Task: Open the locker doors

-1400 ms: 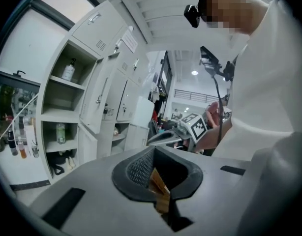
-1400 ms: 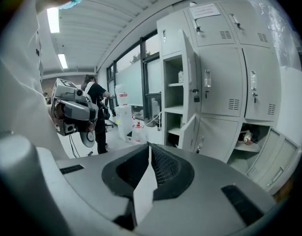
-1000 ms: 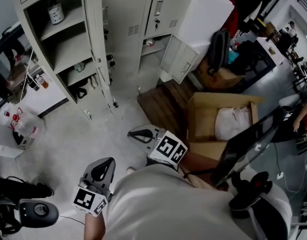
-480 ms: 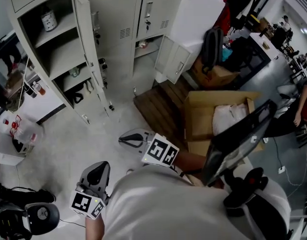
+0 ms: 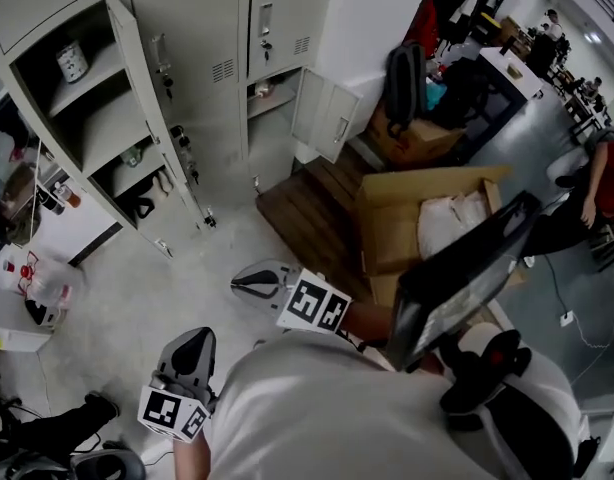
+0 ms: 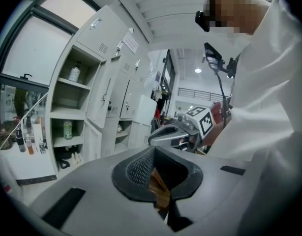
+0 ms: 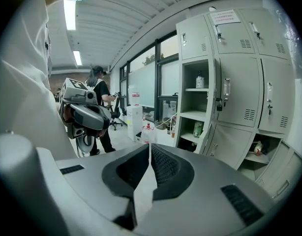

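**Pale grey sheet steel, and I am standing well back from it**

Head view: I am looking down on the lockers (image 5: 227,78), which are well apart from both my tools. A tall door (image 5: 152,118) on the left is hanging open over its shelves (image 5: 87,118), and a small lower door (image 5: 322,113) is swung out too. The upper doors between them are shut, and the right one is carrying a handle (image 5: 265,18). I am holding the left gripper (image 5: 187,353) and the right gripper (image 5: 255,280) low, close to my body.

Left gripper view: my jaws are resting together with nothing pinched between the ribbed pads. The lockers are standing off to the left, out of reach.

Right gripper view: my jaws are drawn in to a thin slit and are carrying nothing. They are pointing toward the bank of lockers, where a shut door with its handle (image 7: 226,90) is facing me beside the open shelves.

I am judging these doors to be thin painted steel: light, stiff across the face, a little springy at the free edge and slick under rubber pads. A flat panel is giving me nothing to grip, so I am planning to spread the jaws and close them on the handle at the edge away from the hinges. Then I would pull along the door's arc rather than straight back.
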A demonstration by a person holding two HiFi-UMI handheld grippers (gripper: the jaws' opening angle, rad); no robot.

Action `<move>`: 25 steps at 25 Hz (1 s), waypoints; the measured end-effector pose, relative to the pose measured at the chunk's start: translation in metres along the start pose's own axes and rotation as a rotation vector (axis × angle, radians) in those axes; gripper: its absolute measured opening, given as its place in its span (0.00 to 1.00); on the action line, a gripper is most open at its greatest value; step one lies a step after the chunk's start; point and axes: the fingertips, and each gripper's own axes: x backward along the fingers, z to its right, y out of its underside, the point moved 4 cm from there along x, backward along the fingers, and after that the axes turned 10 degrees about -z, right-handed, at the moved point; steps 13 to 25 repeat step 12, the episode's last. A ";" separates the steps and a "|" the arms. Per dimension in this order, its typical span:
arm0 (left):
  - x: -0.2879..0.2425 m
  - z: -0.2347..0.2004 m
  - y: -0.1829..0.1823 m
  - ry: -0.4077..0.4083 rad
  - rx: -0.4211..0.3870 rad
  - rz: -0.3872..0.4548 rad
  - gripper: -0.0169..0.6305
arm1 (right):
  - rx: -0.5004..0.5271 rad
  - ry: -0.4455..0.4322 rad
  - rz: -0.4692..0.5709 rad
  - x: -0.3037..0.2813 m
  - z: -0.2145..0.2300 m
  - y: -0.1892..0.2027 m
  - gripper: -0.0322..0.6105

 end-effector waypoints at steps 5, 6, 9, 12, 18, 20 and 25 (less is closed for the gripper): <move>-0.006 0.003 -0.002 0.010 -0.003 -0.012 0.04 | -0.017 0.013 -0.001 0.005 0.005 0.006 0.09; -0.008 0.003 -0.003 0.012 -0.004 -0.014 0.04 | -0.019 0.014 0.000 0.006 0.006 0.007 0.09; -0.014 0.005 -0.004 0.015 -0.005 -0.020 0.04 | -0.025 0.014 0.002 0.009 0.011 0.011 0.09; -0.022 0.007 -0.006 0.018 -0.004 -0.025 0.04 | -0.031 0.012 0.002 0.011 0.017 0.015 0.09; -0.022 0.007 -0.006 0.018 -0.004 -0.025 0.04 | -0.031 0.012 0.002 0.011 0.017 0.015 0.09; -0.022 0.007 -0.006 0.018 -0.004 -0.025 0.04 | -0.031 0.012 0.002 0.011 0.017 0.015 0.09; -0.022 0.007 -0.006 0.018 -0.004 -0.025 0.04 | -0.031 0.012 0.002 0.011 0.017 0.015 0.09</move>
